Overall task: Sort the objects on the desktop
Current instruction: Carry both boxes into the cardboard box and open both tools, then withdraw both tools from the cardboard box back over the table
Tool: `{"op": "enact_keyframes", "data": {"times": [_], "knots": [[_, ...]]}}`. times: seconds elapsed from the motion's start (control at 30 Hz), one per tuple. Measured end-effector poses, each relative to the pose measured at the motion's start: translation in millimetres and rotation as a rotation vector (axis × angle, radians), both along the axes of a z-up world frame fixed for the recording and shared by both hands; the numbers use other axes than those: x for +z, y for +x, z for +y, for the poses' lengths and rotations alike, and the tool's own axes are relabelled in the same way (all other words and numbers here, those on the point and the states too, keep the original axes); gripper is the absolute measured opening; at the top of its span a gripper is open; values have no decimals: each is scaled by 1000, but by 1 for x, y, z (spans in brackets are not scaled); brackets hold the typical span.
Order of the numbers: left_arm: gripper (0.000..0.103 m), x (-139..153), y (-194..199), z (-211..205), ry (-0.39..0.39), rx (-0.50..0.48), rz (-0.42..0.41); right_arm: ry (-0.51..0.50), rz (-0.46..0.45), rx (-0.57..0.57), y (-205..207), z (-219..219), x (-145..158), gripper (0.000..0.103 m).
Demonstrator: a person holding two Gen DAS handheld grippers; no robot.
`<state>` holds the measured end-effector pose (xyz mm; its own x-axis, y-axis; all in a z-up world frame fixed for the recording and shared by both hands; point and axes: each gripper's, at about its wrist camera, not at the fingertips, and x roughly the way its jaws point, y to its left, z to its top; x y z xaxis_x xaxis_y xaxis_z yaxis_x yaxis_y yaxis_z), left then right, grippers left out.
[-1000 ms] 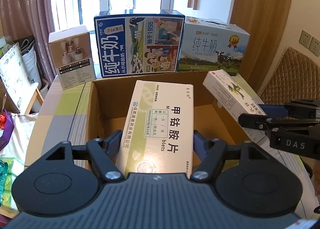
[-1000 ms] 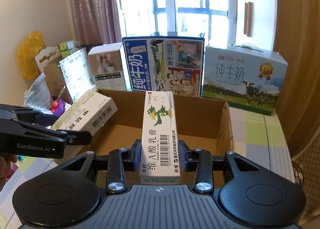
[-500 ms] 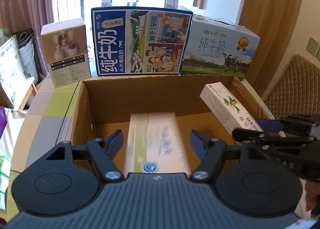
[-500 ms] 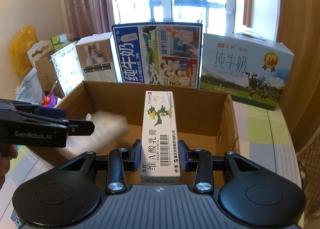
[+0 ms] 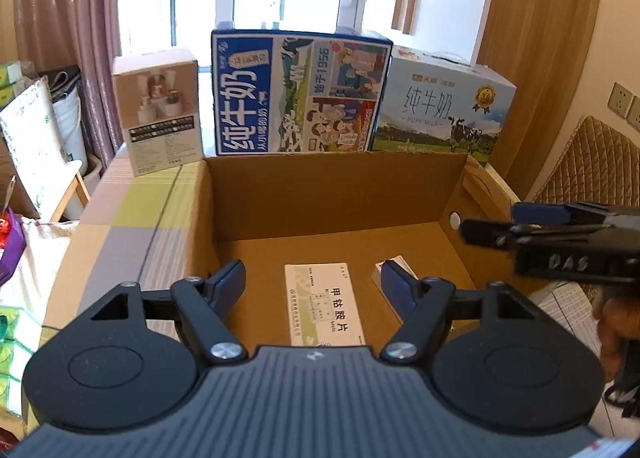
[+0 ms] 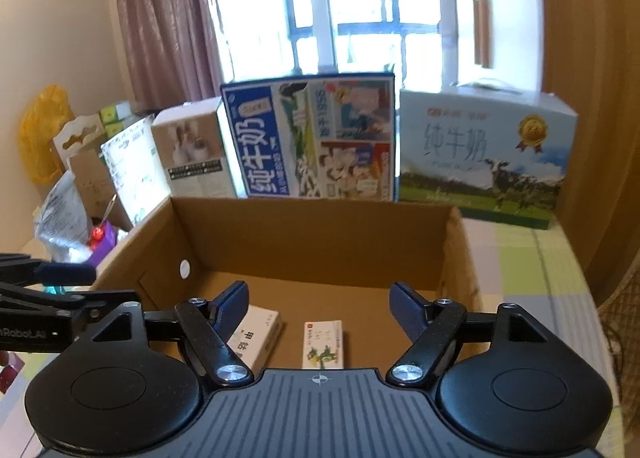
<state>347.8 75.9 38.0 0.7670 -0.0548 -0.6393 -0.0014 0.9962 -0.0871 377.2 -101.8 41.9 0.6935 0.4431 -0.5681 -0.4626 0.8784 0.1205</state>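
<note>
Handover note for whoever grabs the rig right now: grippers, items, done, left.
Left gripper: open, holding nothing, over the cardboard box.
Right gripper: open, holding nothing, over the same box.
Green-and-white medicine box lies flat on the box floor; parrot-print ointment box lies beside it, apart.
Done: both are in the box.
Left: no other loose item to sort shows in either view; look around the table.

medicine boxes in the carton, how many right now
2. A green-and-white box lies on the carton floor; a narrower parrot box lies to its right. Grippers hide the near floor.
</note>
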Motion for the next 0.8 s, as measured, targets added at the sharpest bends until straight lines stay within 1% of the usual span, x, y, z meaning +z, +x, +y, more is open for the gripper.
{"op": "enact_keyframes", "data": {"times": [0.07, 0.1, 0.2, 0.4, 0.57, 0.63, 0.7, 0.8], "knots": [[76, 5, -14, 4, -9, 11, -15, 3, -6, -4, -10, -7, 7, 75], [80, 7, -21, 5, -12, 16, -22, 5, -11, -10, -18, -12, 11, 75], [80, 12, -47, 8, -13, 32, -35, 19, 0, -30, -42, -27, 18, 76], [85, 17, -104, 15, -15, 51, -29, 33, 30, -26, -109, -50, 24, 86], [88, 9, -151, 26, 2, 82, 15, 46, 74, -14, -164, -55, 21, 93], [91, 5, -172, 31, 14, 103, 32, 46, 88, -4, -183, -55, 18, 97], [93, 0, -191, 35, 19, 115, 49, 43, 95, 14, -201, -52, 15, 99], [94, -9, -219, 37, 30, 120, 83, 39, 111, 33, -223, -47, 11, 100]]}}
